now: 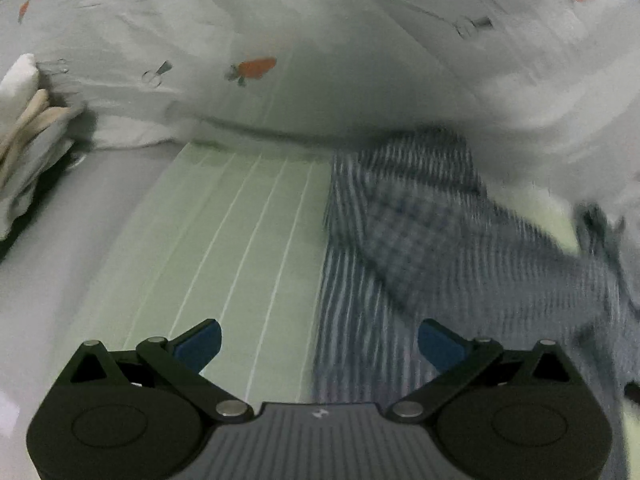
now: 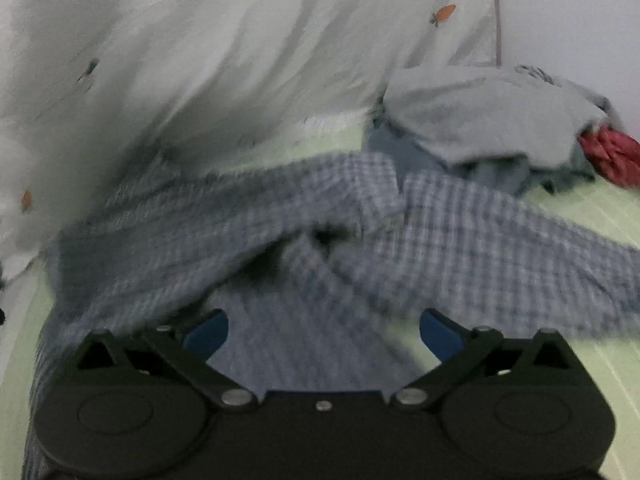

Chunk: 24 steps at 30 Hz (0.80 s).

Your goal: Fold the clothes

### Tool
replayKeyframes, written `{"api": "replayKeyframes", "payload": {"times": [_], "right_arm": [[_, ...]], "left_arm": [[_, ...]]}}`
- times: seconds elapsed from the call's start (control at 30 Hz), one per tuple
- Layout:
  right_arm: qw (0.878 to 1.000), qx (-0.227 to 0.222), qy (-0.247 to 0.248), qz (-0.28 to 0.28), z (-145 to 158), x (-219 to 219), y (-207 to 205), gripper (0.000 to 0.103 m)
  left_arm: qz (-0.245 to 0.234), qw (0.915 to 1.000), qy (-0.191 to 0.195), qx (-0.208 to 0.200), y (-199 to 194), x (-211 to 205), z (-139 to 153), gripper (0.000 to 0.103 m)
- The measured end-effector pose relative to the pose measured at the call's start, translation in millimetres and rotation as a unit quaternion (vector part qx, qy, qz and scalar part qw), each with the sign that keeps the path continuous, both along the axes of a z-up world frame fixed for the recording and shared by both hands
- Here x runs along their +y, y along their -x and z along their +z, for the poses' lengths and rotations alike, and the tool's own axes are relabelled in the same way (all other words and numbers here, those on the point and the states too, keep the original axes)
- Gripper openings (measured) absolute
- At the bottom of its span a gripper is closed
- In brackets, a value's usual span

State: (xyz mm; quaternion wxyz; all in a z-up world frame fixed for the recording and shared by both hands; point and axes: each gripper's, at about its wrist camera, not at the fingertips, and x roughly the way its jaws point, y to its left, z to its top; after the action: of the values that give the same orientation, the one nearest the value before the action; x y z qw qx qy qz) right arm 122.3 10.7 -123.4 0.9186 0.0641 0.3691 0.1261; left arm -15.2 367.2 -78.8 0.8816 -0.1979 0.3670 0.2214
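Note:
A blue-and-white checked shirt [image 1: 420, 240] lies on the pale green striped sheet [image 1: 224, 216], blurred by motion. In the right wrist view the same checked shirt [image 2: 280, 224] spreads across the middle, one part folded over another. My left gripper [image 1: 319, 346] stands open over the shirt's left edge, nothing between its blue pads. My right gripper [image 2: 323, 336] hangs open above the shirt's near part, and nothing sits between its pads [image 2: 210, 334].
A white quilt with carrot prints [image 1: 320, 52] is heaped along the back. Folded pale cloths [image 1: 24, 136] sit at the far left. A pile of grey clothes [image 2: 492, 120] with a red garment [image 2: 612, 156] lies at the back right.

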Motion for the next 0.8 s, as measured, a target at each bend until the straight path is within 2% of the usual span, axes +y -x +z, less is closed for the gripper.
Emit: {"api": "replayKeyframes", "payload": {"times": [0.1, 0.23, 0.3, 0.37, 0.43, 0.47, 0.5, 0.53, 0.57, 0.63, 0.73, 0.8], "right_arm": [[1.0, -0.006, 0.007, -0.016, -8.3, -3.2, -50.6, 0.103], [0.999, 0.013, 0.038, -0.026, -20.3, 5.4, -110.0, 0.103], [0.998, 0.017, 0.059, -0.028, -25.5, 11.4, -130.6, 0.102], [0.997, 0.016, 0.074, -0.033, -29.0, 15.9, -142.8, 0.088], [0.996, 0.019, 0.082, -0.035, -31.5, 18.7, -150.9, 0.079], [0.995, 0.024, 0.087, -0.033, -32.5, 19.1, -152.9, 0.056], [0.996, 0.026, 0.078, -0.027, -31.9, 17.7, -154.0, 0.039], [0.997, 0.027, 0.068, -0.021, -31.2, 16.0, -154.9, 0.023], [0.998, 0.024, 0.052, -0.027, -28.3, 13.1, -154.7, 0.013], [0.999, 0.009, 0.031, -0.039, -18.4, 8.5, -152.8, 0.011], [0.997, -0.036, 0.041, -0.055, 6.9, 4.4, -149.5, 0.01], [0.996, -0.05, 0.041, -0.06, 16.1, -0.1, -154.6, 0.01]], "left_arm": [[0.024, 0.9983, 0.049, -0.023, -39.2, 28.6, -2.9, 0.103], [0.062, 0.9926, 0.1, -0.03, -89.1, 68.9, -16.1, 0.102], [0.064, 0.9916, 0.11, -0.024, -111.2, 83.3, -26.6, 0.091], [0.063, 0.9925, 0.104, -0.008, -128.9, 91.6, -36.8, 0.08], [0.066, 0.9926, 0.101, 0.0, -142.6, 98.2, -48.1, 0.061], [0.07, 0.9918, 0.107, 0.0, -146.2, 101.4, -53.4, 0.037], [0.076, 0.9902, 0.118, 0.002, -149.2, 105.0, -58.3, 0.001], [0.085, 0.9888, 0.123, -0.001, -151.4, 107.9, -60.1, 0.003], [0.094, 0.9875, 0.126, -0.004, -153.3, 110.6, -60.6, 0.002], [0.101, 0.9882, 0.114, -0.013, -158.3, 115.9, -55.5, 0.001], [0.085, 0.9935, 0.073, -0.019, -169.5, 120.7, -39.5, 0.001], [0.074, 0.996, 0.05, -0.007, -180.9, 121.0, -37.1, 0.001]]}}
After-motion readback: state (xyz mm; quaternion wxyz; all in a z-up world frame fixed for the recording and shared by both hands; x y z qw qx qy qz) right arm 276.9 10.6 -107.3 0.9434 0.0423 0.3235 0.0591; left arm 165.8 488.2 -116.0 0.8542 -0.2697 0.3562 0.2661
